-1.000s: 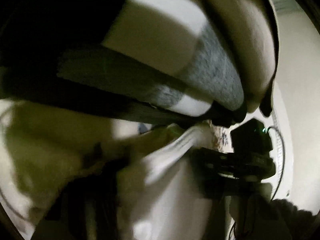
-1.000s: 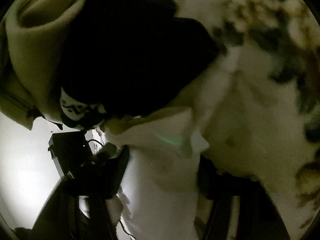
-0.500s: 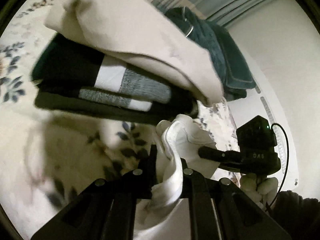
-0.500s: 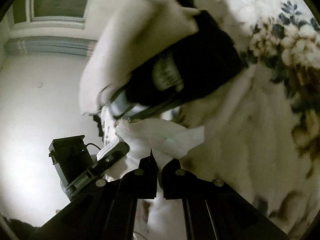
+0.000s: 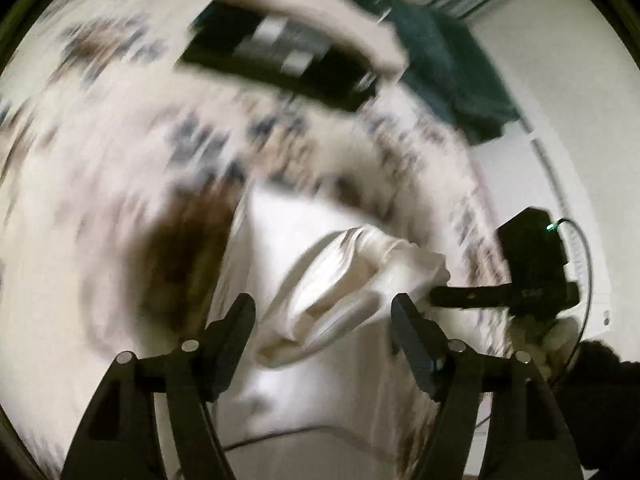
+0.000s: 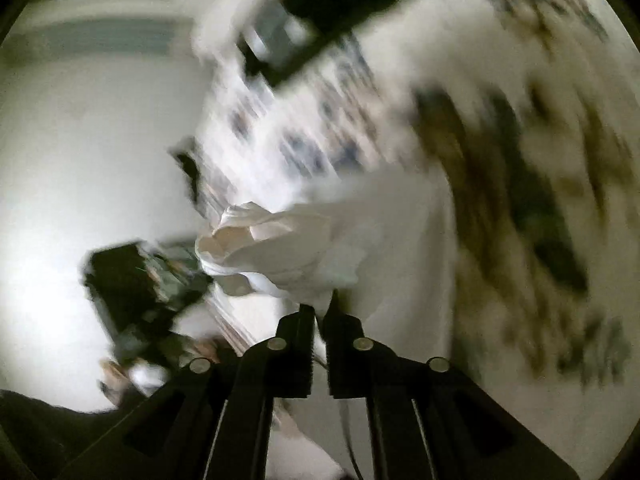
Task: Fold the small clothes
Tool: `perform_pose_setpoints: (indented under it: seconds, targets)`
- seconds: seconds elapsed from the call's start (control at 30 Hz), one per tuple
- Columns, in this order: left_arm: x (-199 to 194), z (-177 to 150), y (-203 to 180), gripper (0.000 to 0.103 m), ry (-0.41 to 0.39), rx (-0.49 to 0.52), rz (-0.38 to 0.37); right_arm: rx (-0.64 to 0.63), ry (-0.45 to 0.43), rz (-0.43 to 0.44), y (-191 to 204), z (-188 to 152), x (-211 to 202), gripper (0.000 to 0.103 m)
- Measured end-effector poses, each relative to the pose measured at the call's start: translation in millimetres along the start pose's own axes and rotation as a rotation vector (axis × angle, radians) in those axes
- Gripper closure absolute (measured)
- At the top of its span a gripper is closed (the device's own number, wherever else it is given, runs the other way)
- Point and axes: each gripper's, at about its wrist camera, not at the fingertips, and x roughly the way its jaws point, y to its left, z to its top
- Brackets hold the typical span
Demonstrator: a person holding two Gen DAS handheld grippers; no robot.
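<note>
Left wrist view: our two claws over a white garment on a flowered bedspread.

We see our left claw (image 5: pixel 322 312) spread wide and still opening; the bunched white garment (image 5: pixel 344 276) lies between its fingers, untouched by either. On the right wrist view our right claw (image 6: pixel 319 314) is nearly closed but opening, its tips right at the garment's edge; blur hides whether they pinch cloth. A folded stack of clothes (image 5: pixel 288 52) sits farther back on the bedspread (image 5: pixel 120 168), well apart from the garment. Both pictures are heavily blurred.
</note>
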Motion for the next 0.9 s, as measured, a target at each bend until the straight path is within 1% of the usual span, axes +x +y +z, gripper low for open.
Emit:
perform_pose_setpoints:
  seconds: [0.03,0.07,0.1,0.13,0.2,0.3,0.33,0.37,0.4,0.43,0.47,0.5,0.53,0.57,0.6,0.63,0.67,0.73,0.77,0.83,0.87,0.9]
  targets:
    - [-1.5,-15.6,5.8,0.035,0.022,-0.025,0.022,-0.007,0.041,-0.043,-0.6,-15.2,3.4,0.063]
    - [-4.0,-31.0,14.5,0.035,0.037,-0.062,0.043,-0.002,0.073,-0.065,-5.1,-25.0,3.1,0.047]
    - [-5.6,-39.6,21.9,0.035,0.044,-0.097,0.051,0.011,0.087,-0.077,-3.9,-32.7,1.8,0.044]
    - [-7.7,-47.2,29.9,0.035,0.048,-0.145,0.054,0.033,0.087,-0.070,-8.0,-33.6,-3.5,0.044]
    - [-10.5,-53.6,40.3,0.035,0.039,-0.228,0.061,0.095,0.050,-0.033,-13.5,-24.9,-5.9,0.044]
    - [-4.1,-43.3,48.6,0.035,0.010,-0.328,0.053,0.225,-0.035,0.028,-35.5,-18.5,-28.5,0.044]
    - [1.6,-36.4,49.4,0.035,0.004,-0.354,0.038,0.254,-0.063,0.035,-38.1,-17.3,-27.0,0.044]
    - [7.1,-30.6,49.2,0.035,0.002,-0.374,0.049,0.276,-0.091,0.040,-42.7,-16.0,-30.1,0.044]
    - [15.7,-22.5,46.9,0.035,0.001,-0.387,0.066,0.291,-0.110,0.034,-40.2,-10.8,-21.7,0.044]
    - [18.6,-21.8,44.4,0.035,0.003,-0.373,0.066,0.297,-0.117,0.013,-37.9,3.7,-16.2,0.044]
    - [26.9,-17.8,39.9,0.035,0.009,-0.351,0.092,0.293,-0.112,-0.028,-29.3,3.0,-1.2,0.044]
    - [37.6,-14.6,33.3,0.035,0.024,-0.317,0.136,0.273,-0.104,-0.083,-22.4,0.5,14.0,0.044]
    - [49.6,-15.1,28.7,0.035,0.059,-0.275,0.179,0.245,-0.085,-0.156,-16.4,-1.2,25.7,0.044]
    - [60.5,-18.9,24.6,0.035,0.101,-0.239,0.229,0.219,-0.047,-0.233,-11.4,1.2,31.9,0.044]
    - [72.5,-29.2,21.8,0.035,0.161,-0.199,0.278,0.203,-0.005,-0.278,-5.7,-0.6,35.3,0.044]
    - [78.5,-37.3,21.2,0.035,0.201,-0.181,0.306,0.194,0.029,-0.306,-1.5,-7.7,38.2,0.044]
    - [80.4,-49.2,20.5,0.037,0.236,-0.160,0.330,0.185,0.056,-0.315,-3.7,-14.1,36.3,0.044]
    - [69.3,-63.2,17.3,0.037,0.250,-0.140,0.339,0.198,0.077,-0.279,-3.2,-20.3,34.9,0.044]
    - [62.9,-64.5,15.8,0.037,0.247,-0.132,0.343,0.219,0.057,-0.246,-5.8,-18.7,24.3,0.044]
    - [44.7,-56.5,15.7,0.036,0.201,-0.134,0.320,0.261,-0.021,-0.179,-17.9,-11.5,-7.2,0.044]
    - [38.6,-47.6,17.4,0.036,0.171,-0.147,0.297,0.285,-0.077,-0.135,-25.5,-4.1,-27.4,0.044]
    - [33.2,-33.6,20.6,0.035,0.134,-0.176,0.251,0.309,-0.126,-0.088,-30.7,8.9,-41.4,0.044]
